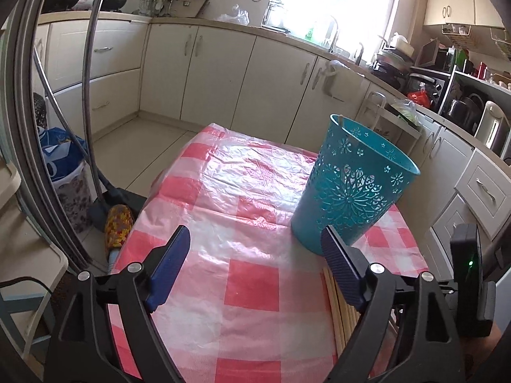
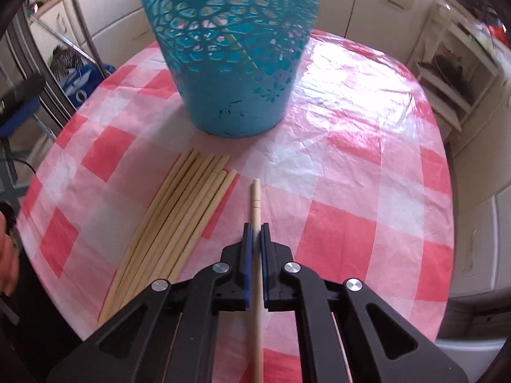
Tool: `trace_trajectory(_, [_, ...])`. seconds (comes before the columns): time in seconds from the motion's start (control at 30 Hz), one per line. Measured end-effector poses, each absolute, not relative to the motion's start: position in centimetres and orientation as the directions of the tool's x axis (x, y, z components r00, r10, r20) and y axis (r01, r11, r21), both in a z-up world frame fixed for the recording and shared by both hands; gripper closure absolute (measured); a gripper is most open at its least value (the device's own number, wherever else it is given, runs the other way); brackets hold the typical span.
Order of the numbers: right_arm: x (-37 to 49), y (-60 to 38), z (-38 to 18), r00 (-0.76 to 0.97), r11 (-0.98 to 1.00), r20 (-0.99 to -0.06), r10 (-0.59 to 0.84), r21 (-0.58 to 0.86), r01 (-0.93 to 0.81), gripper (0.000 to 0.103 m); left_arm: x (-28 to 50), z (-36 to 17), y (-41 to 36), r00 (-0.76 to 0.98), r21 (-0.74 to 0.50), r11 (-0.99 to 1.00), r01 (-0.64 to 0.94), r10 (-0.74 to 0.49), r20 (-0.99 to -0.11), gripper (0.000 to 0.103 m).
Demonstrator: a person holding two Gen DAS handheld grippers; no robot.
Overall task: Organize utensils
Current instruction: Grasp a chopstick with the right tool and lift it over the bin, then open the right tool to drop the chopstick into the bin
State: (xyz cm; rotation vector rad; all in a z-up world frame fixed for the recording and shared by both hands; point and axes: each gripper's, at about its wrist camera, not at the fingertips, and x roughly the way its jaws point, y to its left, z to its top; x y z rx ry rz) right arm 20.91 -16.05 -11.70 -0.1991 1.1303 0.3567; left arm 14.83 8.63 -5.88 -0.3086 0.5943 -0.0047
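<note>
A desk (image 2: 367, 166) covered by a glossy red-and-white checked plastic cloth (image 1: 249, 191) is seen in both wrist views. On it a teal perforated basket (image 1: 351, 188) is stood upright, ahead of and slightly right of the left gripper (image 1: 255, 252), and straight ahead of, beyond the tips of, the right gripper (image 2: 256, 233). Through the basket's cut-out wall, in the right wrist view, a slanted stick-like shape can be made out inside, too unclear to name.

A bundle of pale wooden chopsticks (image 2: 179, 223) is laid flat on the cloth just left of the right fingers, its far ends stopping short of the basket's base. In the left wrist view the same bundle is partly hidden under the right-hand finger.

A single chopstick (image 2: 255, 204) is clamped between the right fingers, which are drawn together on it; its end is seen projecting forward past the fingertips toward the basket, apart from the bundle.

The left fingers are held wide apart above the cloth, with nothing between them.
</note>
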Motion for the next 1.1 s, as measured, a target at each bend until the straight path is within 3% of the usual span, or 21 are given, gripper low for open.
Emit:
trace_trajectory(0.17, [19.5,-20.5,-10.5,0.362,0.904,-0.835,0.415,0.332,-0.271,0.097,14.3,-7.8,9.4,0.801,-0.310,0.943,-0.122,-0.091,-0.591,0.022])
trace_trajectory(0.27, [18.5,-22.9,-6.9,0.414,0.796,-0.681,0.603,0.549,-0.257,0.097,13.9,-8.6,9.6,0.786,-0.322,0.937,-0.137,-0.095,-0.611,0.022])
trace_trajectory(0.33, [18.5,-23.5,-3.4,0.470,0.729,-0.571,0.673,0.620,-0.291,0.097,13.7,-8.9,9.6,0.778,-0.329,0.933,-0.143,-0.099,-0.621,0.022])
trace_trajectory(0.47, [20.4,-23.4,3.8,0.607,0.679,-0.387,0.695,0.632,-0.374,0.097,12.9,-8.8,9.2,0.779,-0.350,0.926,-0.143,-0.113,-0.617,0.022])
trace_trajectory(0.63, [25.1,-20.2,10.0,0.779,0.739,-0.215,0.589,0.532,-0.412,0.097,12.1,-8.0,8.0,0.783,-0.351,0.929,-0.118,-0.130,-0.608,0.021])
trace_trajectory(0.77, [28.4,-16.8,9.8,0.886,0.851,-0.174,0.429,0.407,-0.332,0.097,11.6,-8.2,7.5,0.775,-0.356,0.927,-0.115,-0.141,-0.617,0.020])
trace_trajectory(0.87, [30.2,-15.1,7.1,0.919,0.912,-0.211,0.332,0.321,-0.256,0.097,11.3,-8.5,7.6,0.770,-0.361,0.925,-0.122,-0.141,-0.622,0.019])
trace_trajectory(0.97, [31.0,-14.0,4.2,0.900,0.931,-0.294,0.321,0.274,-0.242,0.097,11.2,-8.7,8.1,0.766,-0.363,0.922,-0.132,-0.137,-0.628,0.019])
trace_trajectory(1.1, [29.3,-14.6,1.9,0.879,0.931,-0.334,0.339,0.257,-0.261,0.097,11.1,-8.9,8.7,0.763,-0.372,0.916,-0.153,-0.130,-0.633,0.019])
